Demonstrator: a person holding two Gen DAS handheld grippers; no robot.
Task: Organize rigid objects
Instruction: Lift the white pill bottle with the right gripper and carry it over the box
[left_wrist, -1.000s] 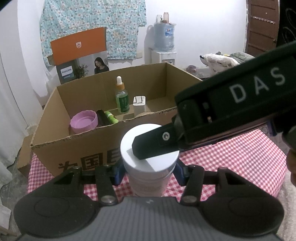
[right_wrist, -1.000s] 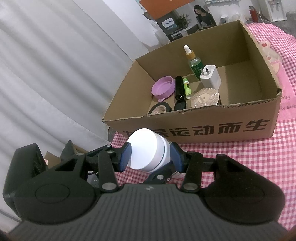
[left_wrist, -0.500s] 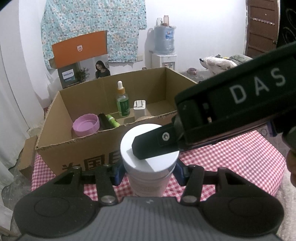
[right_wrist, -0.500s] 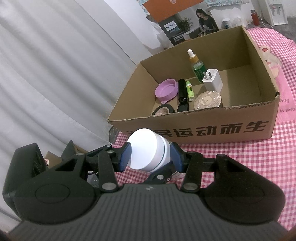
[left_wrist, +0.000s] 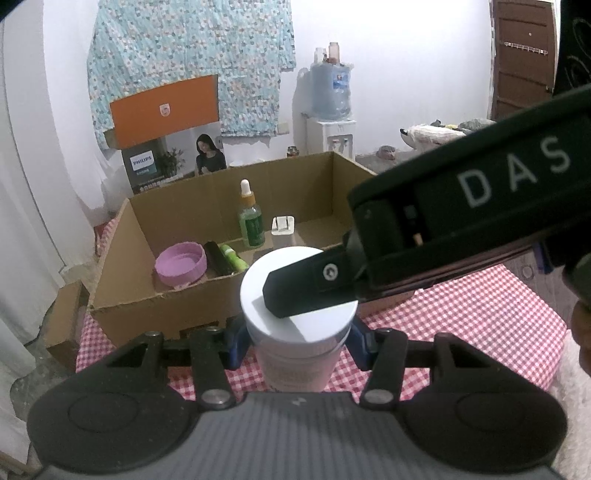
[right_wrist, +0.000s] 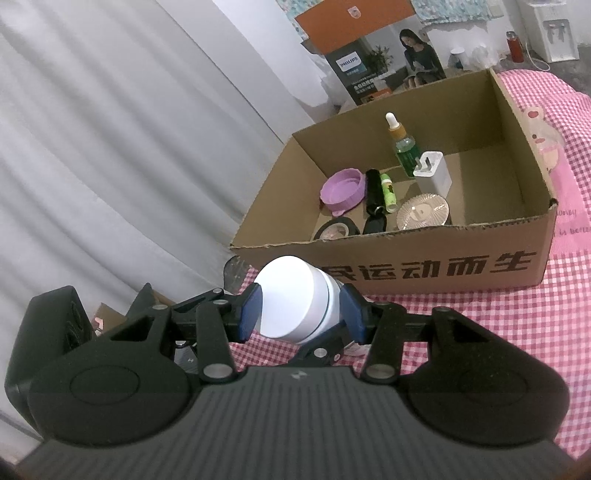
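since a second ago the open brown cardboard box (left_wrist: 155, 295) has slid further from my left gripper (left_wrist: 295, 339) and sits smaller ahead of it, while my grip on the jar looks unchanged in both views.

i have both tools clamped on the same white cylindrical plastic jar (left_wrist: 297, 317). my left gripper's blue pads (left_wrist: 233, 345) press the jar's body from either side, just below the lid, so it is closed onto it. my right gripper (right_wrist: 301, 312) comes in across the top, its blue pads (right_wrist: 249, 312) pinching the white lid; from the left wrist view its black finger lies over the lid. the jar hangs above the red-and-white checked tablecloth (left_wrist: 480, 321), just short of the box's near wall.

ahead of the grippers, inside the box, i see a round lilac plastic lid (right_wrist: 341, 188), a black cylindrical tube (right_wrist: 373, 192) lying beside a small green tube (right_wrist: 388, 186), an upright green dropper bottle (right_wrist: 404, 147), a white plug charger (right_wrist: 432, 173) standing next to it, a round clear ribbed disc (right_wrist: 423, 212), and a black-rimmed compact (right_wrist: 336, 230) close to the near wall.

beyond the box stands a water dispenser (left_wrist: 330, 110).
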